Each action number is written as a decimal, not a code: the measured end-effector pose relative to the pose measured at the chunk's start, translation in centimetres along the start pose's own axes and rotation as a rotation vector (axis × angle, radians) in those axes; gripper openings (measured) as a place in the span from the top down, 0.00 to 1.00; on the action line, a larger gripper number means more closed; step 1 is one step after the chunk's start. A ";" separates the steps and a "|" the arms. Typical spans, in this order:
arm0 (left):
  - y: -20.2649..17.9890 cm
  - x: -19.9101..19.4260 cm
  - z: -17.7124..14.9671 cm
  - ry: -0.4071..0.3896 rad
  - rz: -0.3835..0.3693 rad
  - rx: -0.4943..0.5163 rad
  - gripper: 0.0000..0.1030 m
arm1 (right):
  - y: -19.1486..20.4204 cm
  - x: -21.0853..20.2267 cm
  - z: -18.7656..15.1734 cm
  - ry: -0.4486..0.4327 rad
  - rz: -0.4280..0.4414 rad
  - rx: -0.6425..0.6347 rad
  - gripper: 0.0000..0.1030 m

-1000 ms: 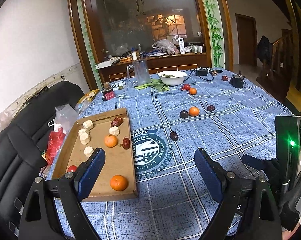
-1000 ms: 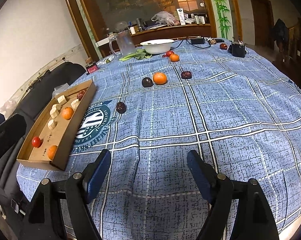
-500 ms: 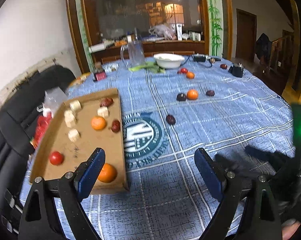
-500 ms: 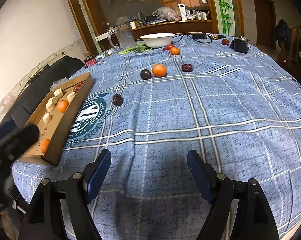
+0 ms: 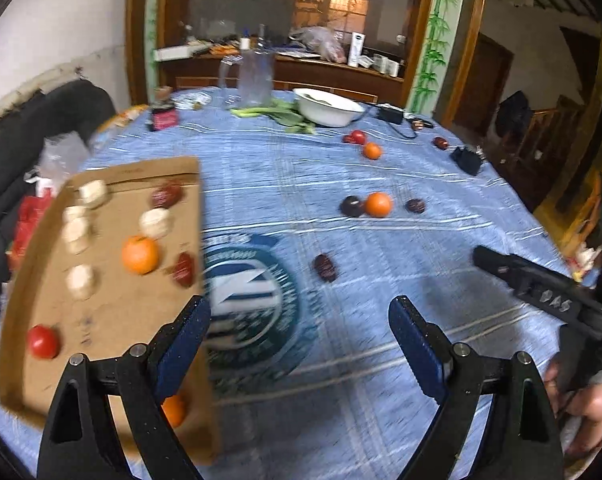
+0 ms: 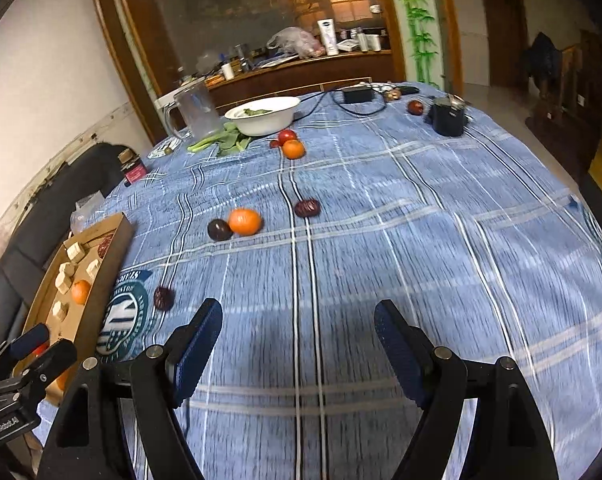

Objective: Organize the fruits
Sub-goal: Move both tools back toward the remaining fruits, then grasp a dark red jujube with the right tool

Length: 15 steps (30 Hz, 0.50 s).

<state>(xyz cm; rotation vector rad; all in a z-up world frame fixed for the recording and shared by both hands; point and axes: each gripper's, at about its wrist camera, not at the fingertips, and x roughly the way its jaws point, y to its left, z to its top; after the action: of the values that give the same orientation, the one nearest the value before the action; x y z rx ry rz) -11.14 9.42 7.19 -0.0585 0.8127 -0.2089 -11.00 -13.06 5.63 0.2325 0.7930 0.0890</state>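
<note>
Cardboard tray [image 5: 113,312] at nine o'clock already held some fruit, both the left gripper [image 5: 299,330] and right gripper [image 6: 299,338] were wide open and empty, so the nearest red date [image 5: 325,267], loose at twelve o'clock, probably needed grasping next.

Left wrist view looks forward over the blue checked tablecloth [image 5: 381,120], close above the shallow brown cardboard tray [image 5: 113,308]. Right wrist view faces likewise from farther right; both share the white bowl [image 5: 327,106].

left gripper [image 5: 299,320] swung rightward off tray [image 5: 113,312], right gripper [image 6: 299,324] advanced
</note>
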 end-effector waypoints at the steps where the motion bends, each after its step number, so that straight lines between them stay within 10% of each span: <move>1: -0.2 0.6 0.5 0.007 -0.017 -0.004 0.12 | 0.3 0.7 0.6 0.004 0.008 -0.026 0.20; 15: -3.2 6.5 4.1 0.054 -0.066 0.055 0.19 | 0.1 9.1 6.3 0.046 -0.039 -0.132 0.30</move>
<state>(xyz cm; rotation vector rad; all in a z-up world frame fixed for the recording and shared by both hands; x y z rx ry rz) -4.33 4.80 5.76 -0.0284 0.8594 -0.2962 -0.17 -12.51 3.62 0.0904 0.8333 0.1099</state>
